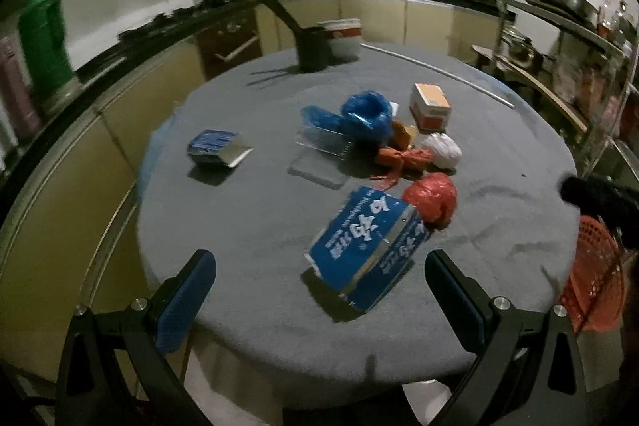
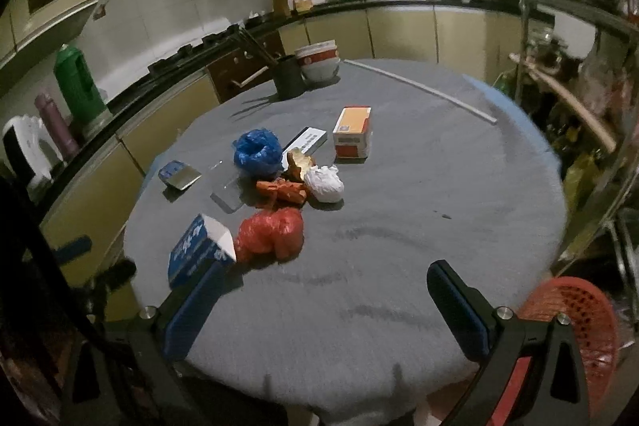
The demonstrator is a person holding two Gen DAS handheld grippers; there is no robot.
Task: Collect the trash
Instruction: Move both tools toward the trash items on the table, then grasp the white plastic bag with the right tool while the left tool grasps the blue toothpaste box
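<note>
Left wrist view: left gripper (image 1: 319, 296) jaws wide apart, empty; blue box (image 1: 365, 250) just ahead on the table (image 1: 255, 226). Right wrist view: right gripper (image 2: 323, 306) likewise agape, empty; trash (image 2: 269, 232) uncollected, red basket (image 2: 575, 322) beside the table. Seemingly nothing done yet.

A round grey-covered tabletop (image 2: 419, 186) carries a blue carton (image 2: 197, 250), red bag (image 2: 269, 234), white bag (image 2: 324, 182), blue bag (image 2: 256, 151), orange box (image 2: 352, 132), dark cup (image 2: 288, 76) and stacked bowls (image 2: 319, 60).

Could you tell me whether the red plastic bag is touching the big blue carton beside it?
Touching: in the right wrist view the red plastic bag presses against the blue carton's white end, with no cloth showing between them.
</note>
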